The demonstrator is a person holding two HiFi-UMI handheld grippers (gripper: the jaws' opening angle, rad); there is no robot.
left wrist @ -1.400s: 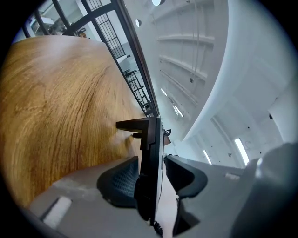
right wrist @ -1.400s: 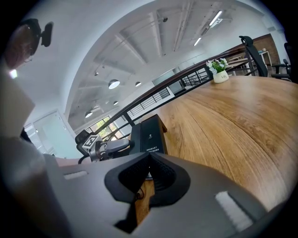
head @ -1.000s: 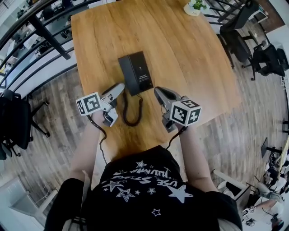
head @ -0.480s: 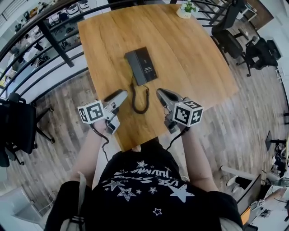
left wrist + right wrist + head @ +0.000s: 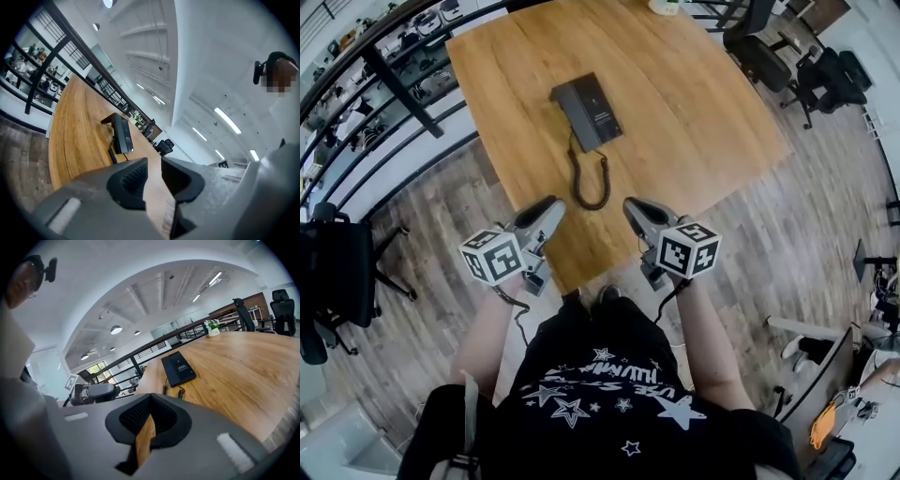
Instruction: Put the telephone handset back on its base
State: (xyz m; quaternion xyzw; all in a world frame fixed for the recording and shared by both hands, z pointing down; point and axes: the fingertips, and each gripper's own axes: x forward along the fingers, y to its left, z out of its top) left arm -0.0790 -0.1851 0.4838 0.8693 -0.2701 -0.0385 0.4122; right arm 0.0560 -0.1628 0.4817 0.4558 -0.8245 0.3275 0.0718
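Note:
A black telephone point(image 5: 586, 112) lies on the wooden table point(image 5: 694, 122), its coiled cord point(image 5: 592, 180) looping toward me. I cannot pick the handset out apart from the base. The phone also shows in the left gripper view point(image 5: 123, 136) and the right gripper view point(image 5: 178, 368). My left gripper point(image 5: 549, 205) hangs over the table's near edge, short of the cord. Its jaws are closing, still with a gap and nothing between them point(image 5: 154, 165). My right gripper point(image 5: 632, 206) hangs beside it, its tips together and empty point(image 5: 150, 398).
A potted plant point(image 5: 213, 327) stands at the table's far end. Black railings point(image 5: 394, 75) run along the left, and office chairs point(image 5: 764, 47) stand at the right. Another dark chair point(image 5: 333, 267) is on the floor at the left. The table's near edge point(image 5: 572, 272) is just under the grippers.
Both grippers have drawn back from the cord to the table's near edge, and the phone now lies farther off. The phone itself has not moved on the table.

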